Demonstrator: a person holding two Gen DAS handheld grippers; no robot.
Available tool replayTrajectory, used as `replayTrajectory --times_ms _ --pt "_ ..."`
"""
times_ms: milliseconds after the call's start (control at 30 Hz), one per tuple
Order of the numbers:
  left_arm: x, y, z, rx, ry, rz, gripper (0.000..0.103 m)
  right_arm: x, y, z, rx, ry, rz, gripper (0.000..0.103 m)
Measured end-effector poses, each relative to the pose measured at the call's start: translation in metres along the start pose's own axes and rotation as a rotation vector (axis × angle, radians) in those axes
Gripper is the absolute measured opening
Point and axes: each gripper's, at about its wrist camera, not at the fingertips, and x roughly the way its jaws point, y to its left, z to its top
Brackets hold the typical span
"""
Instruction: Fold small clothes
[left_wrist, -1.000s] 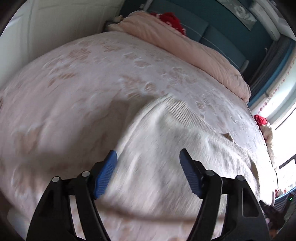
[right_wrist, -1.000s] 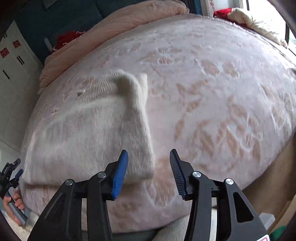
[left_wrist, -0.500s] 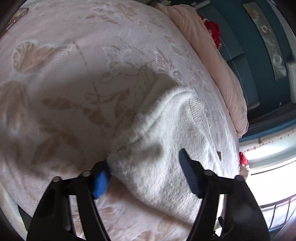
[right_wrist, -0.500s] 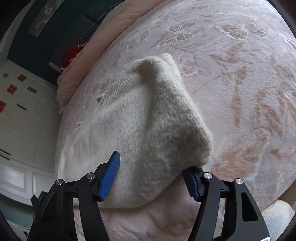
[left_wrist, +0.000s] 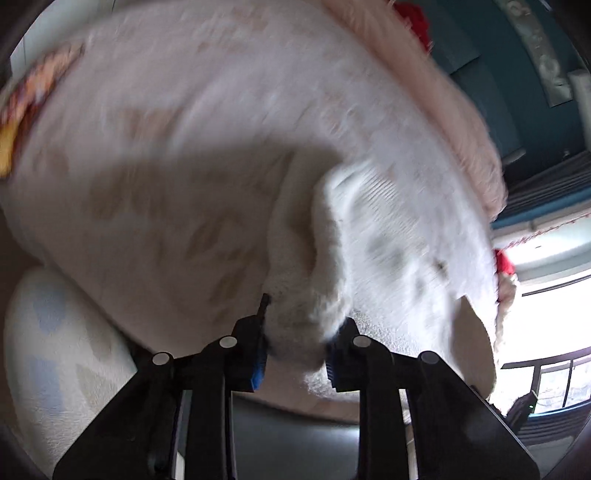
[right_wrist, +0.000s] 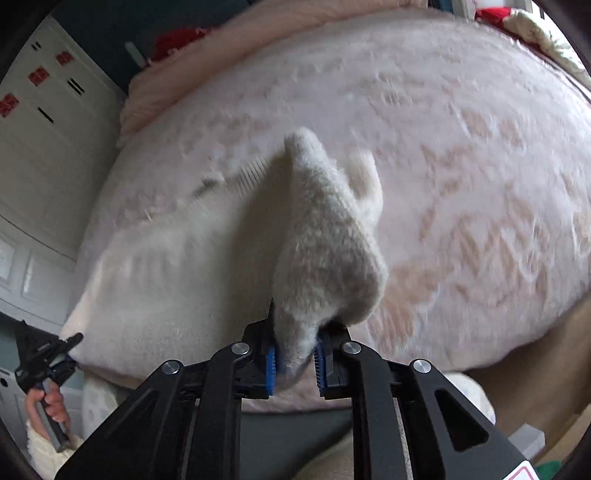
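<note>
A cream fuzzy knit sweater (left_wrist: 384, 254) lies across a pink floral bedspread (left_wrist: 155, 147); it also shows in the right wrist view (right_wrist: 325, 236). My left gripper (left_wrist: 295, 354) is shut on the sweater's near left corner, lifted off the bed. My right gripper (right_wrist: 294, 363) is shut on the near right corner, and the cloth rises in a peak above it. The left gripper also shows in the right wrist view (right_wrist: 48, 358), held by a hand at the bed's left edge. Both views are blurred by motion.
A pink duvet (left_wrist: 454, 110) lies folded at the far end of the bed, with a red item (left_wrist: 413, 18) behind it. White wardrobe doors (right_wrist: 40, 122) stand on the left. A pale rug (left_wrist: 51, 347) lies below the bed's near edge.
Both grippers have closed on the sweater's near corners and pulled them up and back toward the bed's near edge. A second ago both were open above the sweater.
</note>
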Motion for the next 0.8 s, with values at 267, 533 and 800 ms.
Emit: replayTrajectory --times_ms 267,533,800 --pt "-0.035 -0.020 0.000 0.152 -0.121 0.068 0.032 -0.044 -0.016 -0.010 0.004 -0.116 -0.094 0.033" --pt "-0.008 -0.089 0.051 0.277 -0.197 0.033 0.059 -0.025 0.034 0.061 -0.166 -0.251 -0.155 0.051" --pt "0.075 -0.077 0.068 0.250 -0.137 0.157 0.019 0.071 0.031 0.108 -0.122 -0.109 -0.147 0.004"
